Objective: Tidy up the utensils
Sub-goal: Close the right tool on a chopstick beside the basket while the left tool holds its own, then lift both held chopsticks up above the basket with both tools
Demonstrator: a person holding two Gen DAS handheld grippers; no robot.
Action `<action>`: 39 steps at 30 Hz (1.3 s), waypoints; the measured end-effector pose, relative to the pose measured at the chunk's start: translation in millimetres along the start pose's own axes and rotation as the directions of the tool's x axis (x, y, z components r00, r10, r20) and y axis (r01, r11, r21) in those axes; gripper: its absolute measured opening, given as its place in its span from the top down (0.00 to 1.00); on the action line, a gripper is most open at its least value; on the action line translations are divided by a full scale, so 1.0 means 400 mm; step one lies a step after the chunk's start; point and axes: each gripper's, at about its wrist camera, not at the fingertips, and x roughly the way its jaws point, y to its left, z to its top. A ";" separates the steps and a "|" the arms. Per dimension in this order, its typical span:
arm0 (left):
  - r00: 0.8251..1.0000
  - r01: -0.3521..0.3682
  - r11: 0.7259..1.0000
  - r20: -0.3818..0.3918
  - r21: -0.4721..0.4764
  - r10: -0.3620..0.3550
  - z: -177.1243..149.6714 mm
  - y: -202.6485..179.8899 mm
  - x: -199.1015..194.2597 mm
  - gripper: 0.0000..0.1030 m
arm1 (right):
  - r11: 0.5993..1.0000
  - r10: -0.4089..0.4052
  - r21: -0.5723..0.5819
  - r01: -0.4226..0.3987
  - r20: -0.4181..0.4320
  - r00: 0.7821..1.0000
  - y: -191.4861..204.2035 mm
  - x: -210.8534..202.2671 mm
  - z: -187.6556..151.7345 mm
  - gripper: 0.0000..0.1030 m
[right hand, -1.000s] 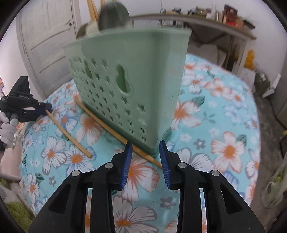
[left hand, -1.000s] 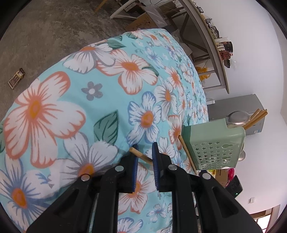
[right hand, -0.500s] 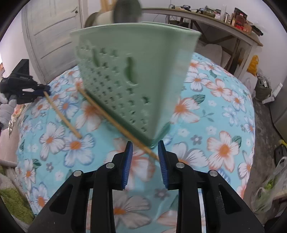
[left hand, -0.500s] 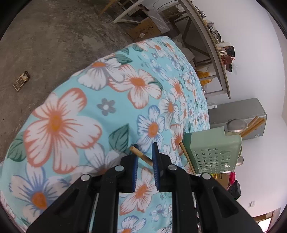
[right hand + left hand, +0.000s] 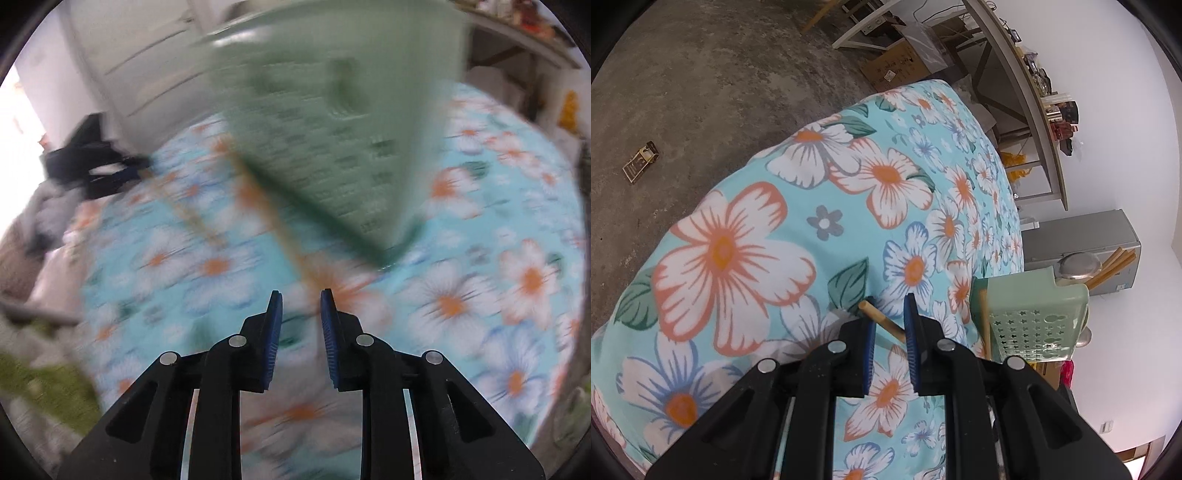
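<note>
Chopsticks of pale wood are the matter: one thin stick (image 5: 882, 322) is clamped between the narrow left tongs (image 5: 889, 323), its end pointing up-left over the flowered turquoise table (image 5: 820, 177), the rest hidden behind the pads. The right view is blurred. A second stick (image 5: 291, 254) lies diagonally along the green perforated plastic holder (image 5: 332, 140); the right tongs (image 5: 301, 317) are closing around its near end, contact unclear.

Both grippers are showing the same build: the left gripper (image 5: 889, 326) and right gripper (image 5: 301, 325) are wearing matte black angular plastic frames, ribbed blue pads (image 5: 911, 341) lining the fingers, round silver pivot screws (image 5: 364, 340) glinting on each linkage.
</note>
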 end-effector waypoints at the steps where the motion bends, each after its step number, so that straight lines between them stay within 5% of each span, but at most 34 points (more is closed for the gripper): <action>1: 1.000 0.000 1.000 -0.001 -0.002 0.000 0.000 0.001 0.001 0.87 | 0.999 0.034 -0.019 -0.034 -0.020 0.999 0.025 0.001 -0.009 0.78; 4: 1.000 0.001 1.000 -0.001 -0.006 -0.001 0.001 0.004 0.004 0.87 | 0.994 0.044 -0.101 -0.051 -0.070 0.997 0.090 0.006 -0.026 0.78; 7: 1.000 0.001 1.000 -0.001 -0.005 -0.001 0.002 0.005 0.005 0.87 | 0.993 0.023 -0.112 -0.025 -0.012 1.000 0.108 -0.023 -0.008 0.78; 12: 1.000 0.002 1.000 -0.001 -0.007 -0.002 0.003 0.007 0.006 0.87 | 0.986 -0.132 -0.089 0.140 0.094 0.987 0.078 -0.035 0.048 0.78; 18: 1.000 0.002 1.000 0.004 -0.013 -0.002 0.000 0.007 0.011 0.87 | 0.929 -0.300 -0.224 0.295 0.011 0.954 0.090 0.084 0.059 0.86; 33: 1.000 0.013 1.000 0.000 -0.010 -0.013 0.005 0.013 0.022 0.87 | 0.981 -0.154 -0.128 0.144 -0.071 0.986 0.165 -0.038 -0.082 0.95; 39: 1.000 0.007 1.000 0.006 -0.001 -0.007 0.005 0.011 0.019 0.87 | 0.997 -0.059 -0.041 0.062 0.072 0.996 0.168 -0.094 -0.012 0.88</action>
